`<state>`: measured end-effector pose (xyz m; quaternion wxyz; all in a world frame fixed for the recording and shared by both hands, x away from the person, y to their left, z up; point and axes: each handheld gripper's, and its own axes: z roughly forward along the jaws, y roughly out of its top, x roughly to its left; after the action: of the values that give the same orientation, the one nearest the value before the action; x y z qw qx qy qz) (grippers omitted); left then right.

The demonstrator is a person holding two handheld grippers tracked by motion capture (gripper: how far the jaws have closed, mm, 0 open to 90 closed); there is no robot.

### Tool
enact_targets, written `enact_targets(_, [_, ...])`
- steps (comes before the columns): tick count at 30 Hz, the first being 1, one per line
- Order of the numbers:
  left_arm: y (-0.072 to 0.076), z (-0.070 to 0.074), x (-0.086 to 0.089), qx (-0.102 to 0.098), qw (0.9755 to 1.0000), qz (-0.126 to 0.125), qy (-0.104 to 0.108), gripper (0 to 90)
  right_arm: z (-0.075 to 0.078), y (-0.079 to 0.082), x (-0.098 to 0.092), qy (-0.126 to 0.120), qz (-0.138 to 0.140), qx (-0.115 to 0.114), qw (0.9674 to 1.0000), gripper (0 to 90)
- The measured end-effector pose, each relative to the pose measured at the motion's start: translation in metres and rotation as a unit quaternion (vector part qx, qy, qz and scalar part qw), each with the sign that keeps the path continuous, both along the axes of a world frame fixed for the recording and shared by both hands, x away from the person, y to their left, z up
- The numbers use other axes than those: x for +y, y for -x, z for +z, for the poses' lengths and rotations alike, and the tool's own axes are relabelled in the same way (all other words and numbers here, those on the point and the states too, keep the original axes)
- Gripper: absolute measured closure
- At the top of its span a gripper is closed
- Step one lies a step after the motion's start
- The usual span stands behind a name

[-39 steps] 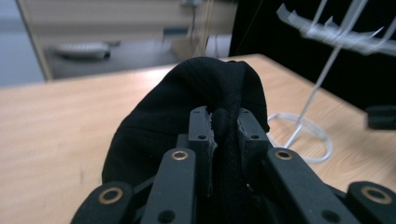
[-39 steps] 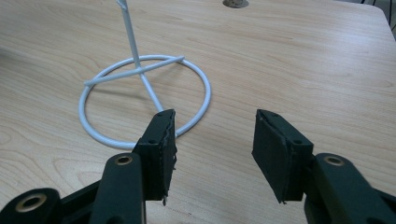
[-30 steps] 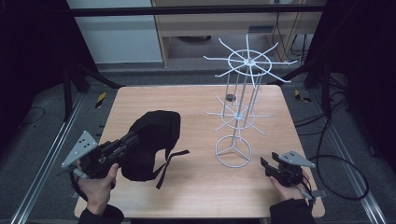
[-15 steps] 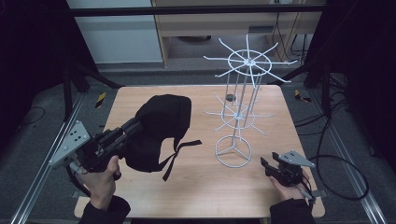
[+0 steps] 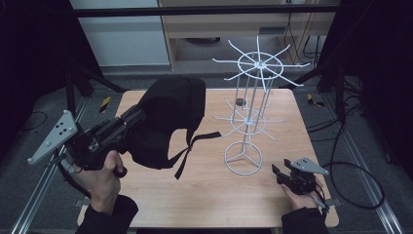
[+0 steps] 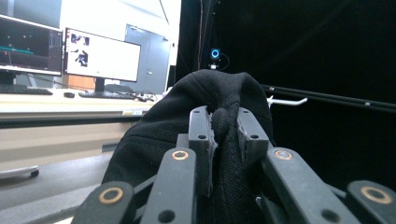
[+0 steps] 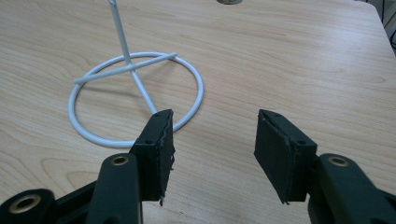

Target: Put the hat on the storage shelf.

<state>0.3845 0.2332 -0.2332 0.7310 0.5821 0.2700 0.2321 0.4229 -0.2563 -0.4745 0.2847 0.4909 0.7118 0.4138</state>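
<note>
A black cap (image 5: pixel 170 117) with loose straps hangs in the air over the left of the wooden table (image 5: pixel 204 204). My left gripper (image 5: pixel 139 117) is shut on a fold of its fabric; in the left gripper view the two pads pinch the cap (image 6: pixel 219 93) between them. A white wire rack (image 5: pixel 251 112) with radiating hook arms stands right of centre on a ring base (image 7: pixel 135 93). My right gripper (image 5: pixel 278 174) rests low at the front right, and my right gripper (image 7: pixel 212 140) stands open with bare table between the pads.
A small dark round object (image 5: pixel 239 102) lies on the table behind the rack. Metal frame rails (image 5: pixel 360 175) run along both table sides. Monitors on a desk (image 6: pixel 70 56) appear behind the cap in the left gripper view.
My left gripper has lifted the cap up off the table and carried it toward the rack. The right gripper has stayed where it was.
</note>
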Motion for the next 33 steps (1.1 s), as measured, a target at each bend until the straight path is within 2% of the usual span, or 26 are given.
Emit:
enact_targets(9, [-0.002, 0.017, -0.011, -0.010, 0.9998, -0.009, 0.013, 79.0, 0.000, 0.000, 0.000, 0.000, 0.000, 0.001, 1.0000, 47.0])
enact_targets(18, [-0.007, 0.031, -0.035, -0.019, 0.9996, -0.021, 0.002, 79.1, 0.000, 0.000, 0.000, -0.002, 0.001, 0.002, 1.0000, 46.9])
enact_targets(24, [-0.015, 0.030, -0.048, -0.013, 0.9995, -0.027, -0.007, 79.0, 0.000, 0.000, 0.000, -0.004, 0.002, 0.002, 1.0000, 46.9])
enact_targets(33, [-0.034, 0.019, -0.062, 0.012, 0.9993, -0.028, -0.019, 78.9, -0.001, -0.001, 0.000, -0.001, 0.003, 0.001, 1.0000, 46.8])
